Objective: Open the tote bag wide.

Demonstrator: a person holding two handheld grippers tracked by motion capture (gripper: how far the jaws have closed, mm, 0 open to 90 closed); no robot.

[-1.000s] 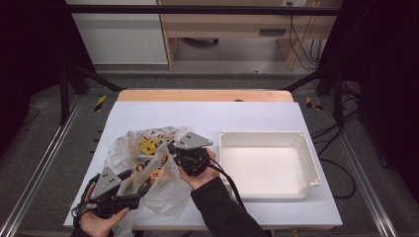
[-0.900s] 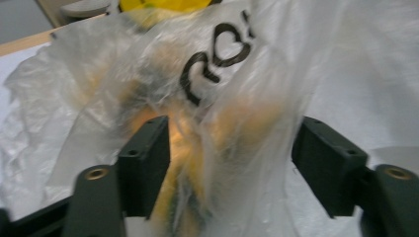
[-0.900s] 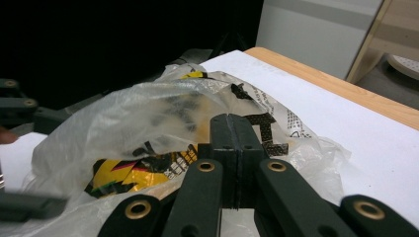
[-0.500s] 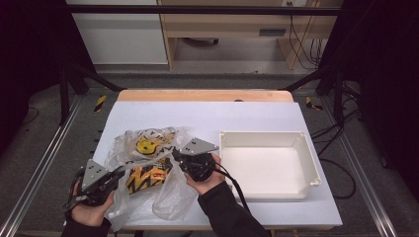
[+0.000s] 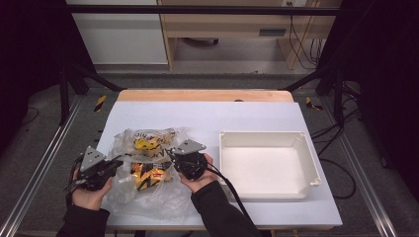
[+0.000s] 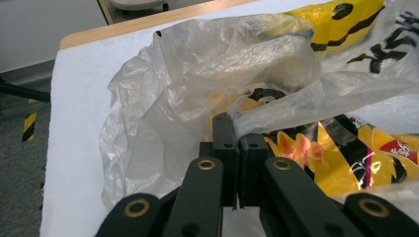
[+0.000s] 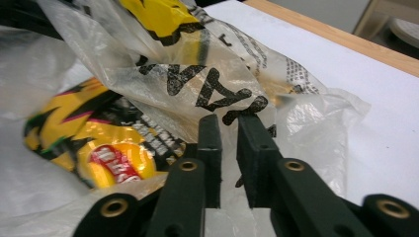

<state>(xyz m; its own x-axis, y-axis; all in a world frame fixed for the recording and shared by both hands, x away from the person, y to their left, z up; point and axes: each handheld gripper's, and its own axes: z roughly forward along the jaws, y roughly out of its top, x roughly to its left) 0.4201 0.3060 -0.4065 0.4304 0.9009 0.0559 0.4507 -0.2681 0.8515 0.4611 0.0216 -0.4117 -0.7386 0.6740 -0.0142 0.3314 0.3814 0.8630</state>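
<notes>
A crumpled clear plastic bag (image 5: 148,197) lies on the white table (image 5: 207,113) with yellow snack packets (image 5: 146,174) inside it. My left gripper (image 5: 117,165) is at the bag's left side, and in the left gripper view (image 6: 236,128) its jaws are shut on a fold of the bag's film (image 6: 276,106). My right gripper (image 5: 173,157) is at the bag's right side. Its jaws (image 7: 229,123) have just been opening and stand a little apart, with the printed film (image 7: 207,84) just beyond the tips. A yellow packet (image 7: 99,148) lies to their left.
A white rectangular tray (image 5: 267,136) stands to the right of the bag, close to my right hand. The table's wooden far edge (image 5: 205,95) runs along the back. Black cables trail from both grippers toward the near edge.
My left gripper has closed on the bag's edge and drawn it to the left. My right gripper has sunk toward the table, and the bag now lies lower and more spread out.
</notes>
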